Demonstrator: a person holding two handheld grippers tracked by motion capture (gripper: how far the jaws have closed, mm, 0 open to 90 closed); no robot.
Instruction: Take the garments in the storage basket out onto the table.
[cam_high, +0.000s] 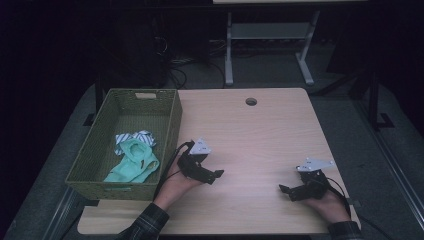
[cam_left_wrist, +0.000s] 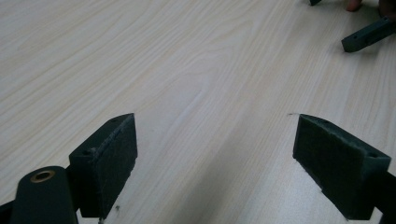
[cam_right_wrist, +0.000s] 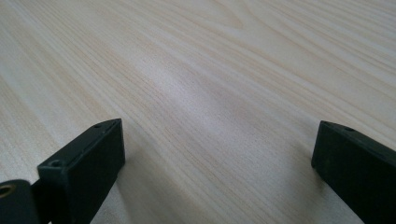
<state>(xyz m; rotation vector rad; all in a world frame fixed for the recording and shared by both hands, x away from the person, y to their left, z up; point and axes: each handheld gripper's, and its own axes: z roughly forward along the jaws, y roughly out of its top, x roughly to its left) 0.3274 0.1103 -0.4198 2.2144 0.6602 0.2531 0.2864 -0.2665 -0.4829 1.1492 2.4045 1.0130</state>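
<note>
On the light wooden table my left gripper rests near the front, just right of the green woven basket. Its jaws stand wide apart over bare wood, as the left gripper view shows. My right gripper lies at the front right, pointing left, open with nothing between its jaws. Inside the basket lie a mint-green cloth and a blue-and-white patterned cloth. The right gripper's jaw tip shows far off in the left gripper view.
A round cable hole sits near the table's far edge. Beyond the table stand a white desk frame and cables on a dark floor. Bare wood stretches between and beyond the two grippers.
</note>
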